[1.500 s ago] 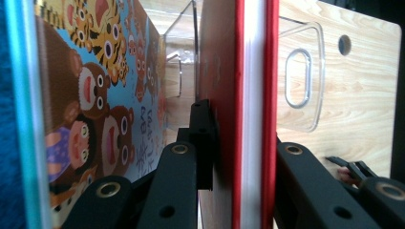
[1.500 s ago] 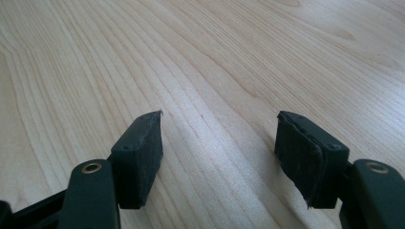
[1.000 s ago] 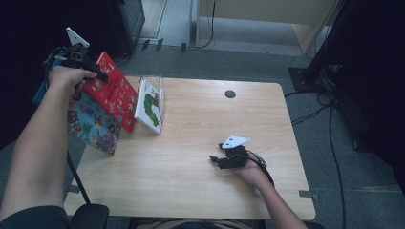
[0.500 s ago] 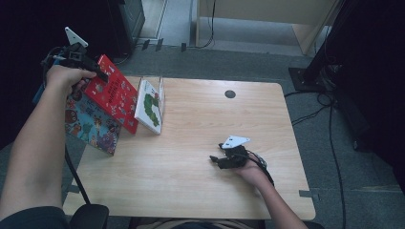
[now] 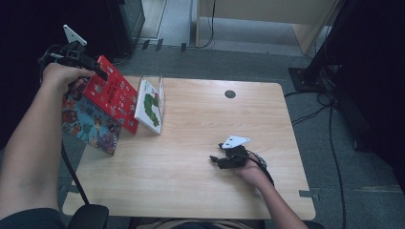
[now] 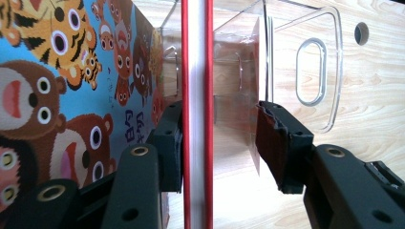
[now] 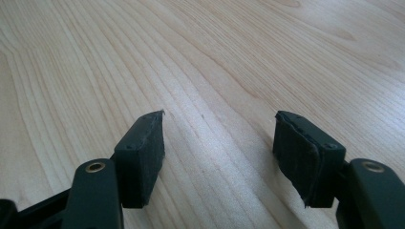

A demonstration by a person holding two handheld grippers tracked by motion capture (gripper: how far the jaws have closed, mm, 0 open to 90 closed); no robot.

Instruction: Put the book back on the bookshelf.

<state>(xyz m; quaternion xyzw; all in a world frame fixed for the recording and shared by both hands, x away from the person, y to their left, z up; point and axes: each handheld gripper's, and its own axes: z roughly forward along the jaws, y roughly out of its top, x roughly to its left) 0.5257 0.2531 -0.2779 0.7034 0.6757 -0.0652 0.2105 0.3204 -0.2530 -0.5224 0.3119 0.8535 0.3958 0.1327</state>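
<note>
Left gripper view: the red book stands edge-on between the two black jaws of the left gripper. The jaws have just been opening. One pad lies against or just beside the book's cover on the side of the blue animal book; the other pad stands clear of it, with a gap between pad and cover, so the red book is no longer pinched. Beyond the jaw tips rises the clear plastic book stand, with an oval handle slot in its wall, resting on the wooden table.

High view: the left gripper sits at the upper corner of the red book, which leans beside the blue animal book and near the caterpillar book in the stand.

Right gripper view: the right gripper has its jaws spread, nothing between them, bare table beneath and ahead.
</note>
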